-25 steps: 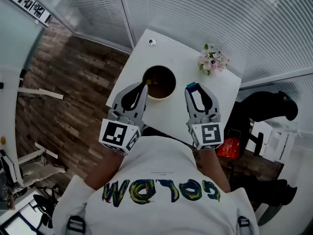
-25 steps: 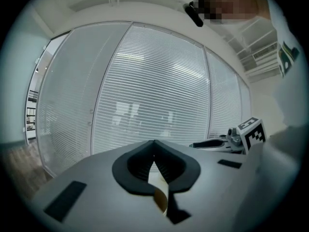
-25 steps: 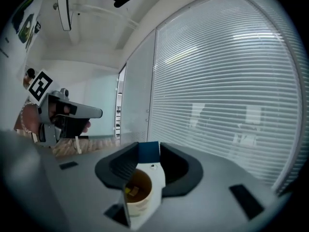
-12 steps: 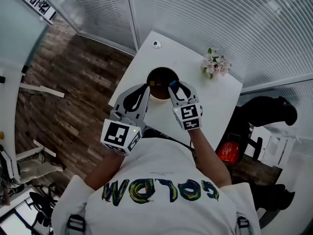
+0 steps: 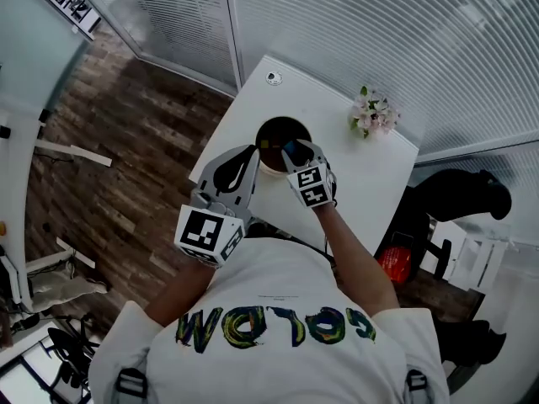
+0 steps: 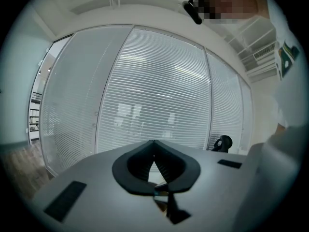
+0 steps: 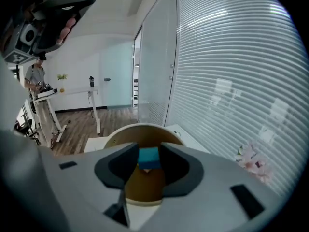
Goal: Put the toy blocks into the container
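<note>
Our right hand-held gripper [image 5: 295,149] now has its tips over the open mouth of the container [image 5: 282,119]. A second ago it hung out to the right of that container, above bare worktop [image 5: 362,175]. Half a second ago it had only reached the right-hand rim. The marker cube on it has swung inward with the move and now sits just below the container in the head view.

The blue block [image 5: 290,146] has travelled with it and is now above the container's brown inside. In the right gripper view the block [image 7: 148,157] sits between the two dark jaws of the right hand-held gripper [image 7: 148,151], touching both. The container's pale rim [image 7: 140,125] curves behind it. The jaws are opening, but the block has not dropped.

Our left hand-held gripper [image 5: 250,149] has hardly shifted in that second. Its tips stay at the left side of the container, just beside the rim. In the left gripper view its jaws [image 6: 154,144] are pressed together at the tips with nothing between them, and they point at the window blinds.

The small bunch of pink and white flowers [image 5: 371,112] stands where it stood before, at the worktop's far right edge, well apart from the container.
</note>
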